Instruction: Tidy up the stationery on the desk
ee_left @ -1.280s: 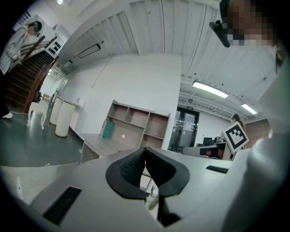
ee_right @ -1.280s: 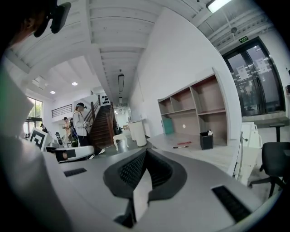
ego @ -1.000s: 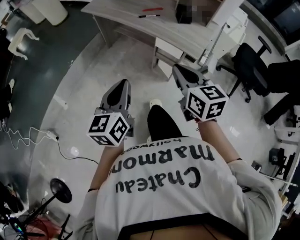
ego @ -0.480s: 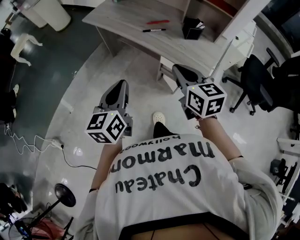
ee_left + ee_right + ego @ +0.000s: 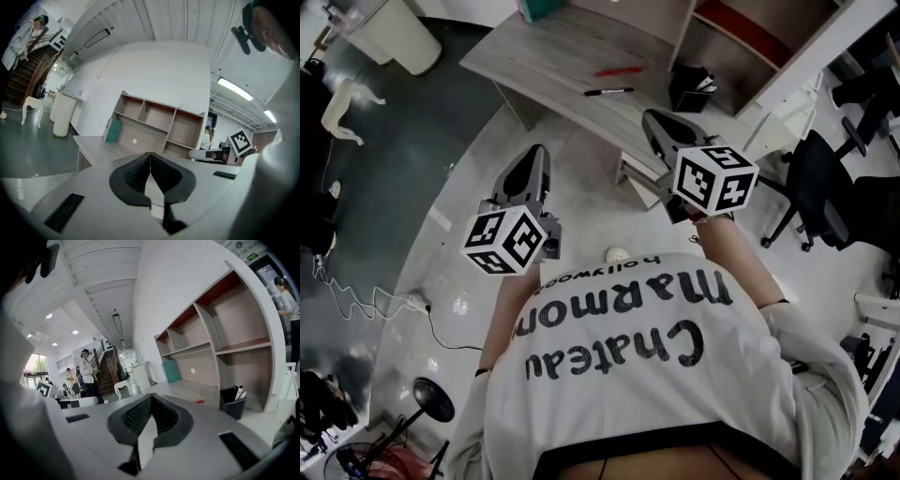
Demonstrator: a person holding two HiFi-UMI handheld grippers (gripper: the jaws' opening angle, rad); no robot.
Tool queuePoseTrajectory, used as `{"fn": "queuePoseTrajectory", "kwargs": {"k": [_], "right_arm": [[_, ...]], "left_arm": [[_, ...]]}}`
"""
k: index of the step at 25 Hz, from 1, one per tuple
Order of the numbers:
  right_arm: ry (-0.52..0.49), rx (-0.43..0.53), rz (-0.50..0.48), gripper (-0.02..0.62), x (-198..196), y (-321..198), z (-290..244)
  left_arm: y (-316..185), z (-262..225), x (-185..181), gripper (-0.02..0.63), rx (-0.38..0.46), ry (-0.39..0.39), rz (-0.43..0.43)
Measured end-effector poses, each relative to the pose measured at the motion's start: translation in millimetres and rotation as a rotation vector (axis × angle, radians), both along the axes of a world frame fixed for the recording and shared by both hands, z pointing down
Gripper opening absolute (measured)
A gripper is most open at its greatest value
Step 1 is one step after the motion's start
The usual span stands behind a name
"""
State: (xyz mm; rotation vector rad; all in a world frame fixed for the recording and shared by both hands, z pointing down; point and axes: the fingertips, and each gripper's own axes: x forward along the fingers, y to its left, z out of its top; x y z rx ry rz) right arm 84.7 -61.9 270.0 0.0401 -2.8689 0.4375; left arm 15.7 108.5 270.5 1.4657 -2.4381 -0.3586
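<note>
1. Black pen holder [image 5: 689,89], pens [image 5: 239,392] inside, stands on the counter [image 5: 544,56], 3 o'clock from the black marker [image 5: 608,92] and red pen [image 5: 617,70].
2. Left hand-held gripper [image 5: 150,157] and right hand-held gripper [image 5: 151,399] are closed, empty.

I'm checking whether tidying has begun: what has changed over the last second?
The person has walked closer to the desk, bringing the left gripper and right gripper forward with them. Nothing was gripped or released. Both grippers stay shut and empty; the black pen, red pen and pen holder sit untouched on the desk.
</note>
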Motion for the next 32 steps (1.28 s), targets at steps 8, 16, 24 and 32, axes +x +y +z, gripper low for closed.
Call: {"fn": "queuePoseTrajectory", "kwargs": {"k": [8,16,24,32], "right_arm": [[-0.027,-0.036,0.001,0.011,-29,-40,5],[0.028,-0.158,0.020,0.011,-62,-53,33],[0.093,-0.175,0.039,0.011,-110,-68,58],[0.195,-0.255,-0.021,0.011,-174,-82,115]], "left_arm": [[-34,-7,-30,0.017,0.014,-0.061,-0.029],[-34,20,-72,0.017,-0.062,0.008,-0.053],[-56,41,-130,0.017,-0.087,0.048,-0.012],[-64,77,-206,0.017,-0.131,0.093,-0.048]]}}
